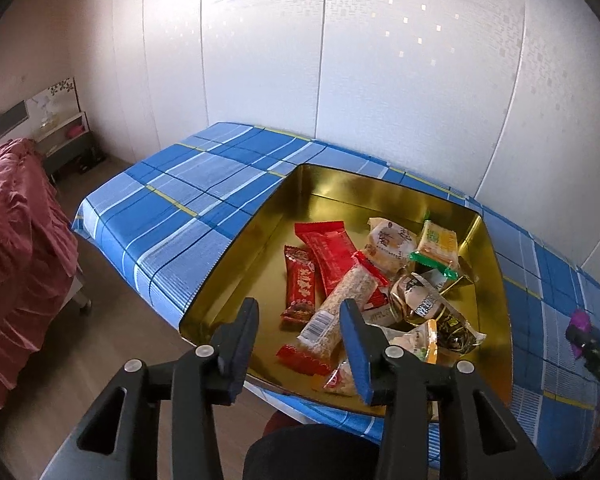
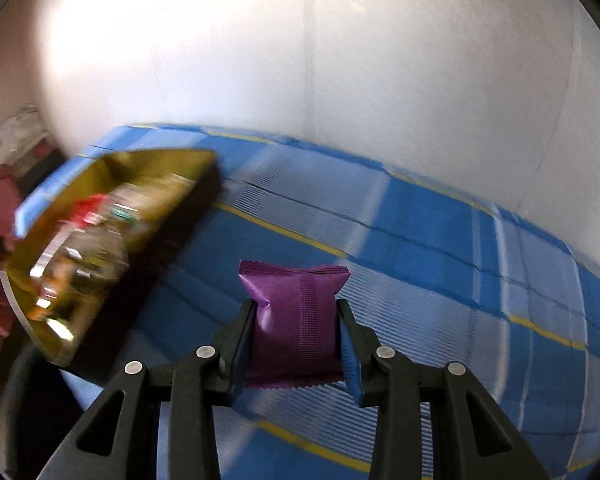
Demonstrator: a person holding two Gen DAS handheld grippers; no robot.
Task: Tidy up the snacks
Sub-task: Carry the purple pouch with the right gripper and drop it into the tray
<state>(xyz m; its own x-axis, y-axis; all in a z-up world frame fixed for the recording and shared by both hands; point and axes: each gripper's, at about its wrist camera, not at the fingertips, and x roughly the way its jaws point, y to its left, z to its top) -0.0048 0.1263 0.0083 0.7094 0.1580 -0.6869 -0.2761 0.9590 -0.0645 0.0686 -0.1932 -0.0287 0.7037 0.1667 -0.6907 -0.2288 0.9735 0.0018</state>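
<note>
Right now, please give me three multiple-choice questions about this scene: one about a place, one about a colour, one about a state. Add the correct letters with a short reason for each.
1. Where do most of the snacks lie?
A. Inside the gold tin
B. On the floor
C. On the bed

2. What colour is the packet between the right gripper's fingers?
A. Green
B. Purple
C. White

3. In what state is the left gripper?
A. Shut on a red packet
B. Open, holding nothing
C. Shut on the tin's rim

Answers:
1. A: the wrapped snacks are piled inside the gold tin on the blue plaid tablecloth.
2. B: the purple packet sits clamped between the fingers of the right gripper.
3. B: the left gripper has its fingers spread apart over the tin, with nothing between them.
</note>
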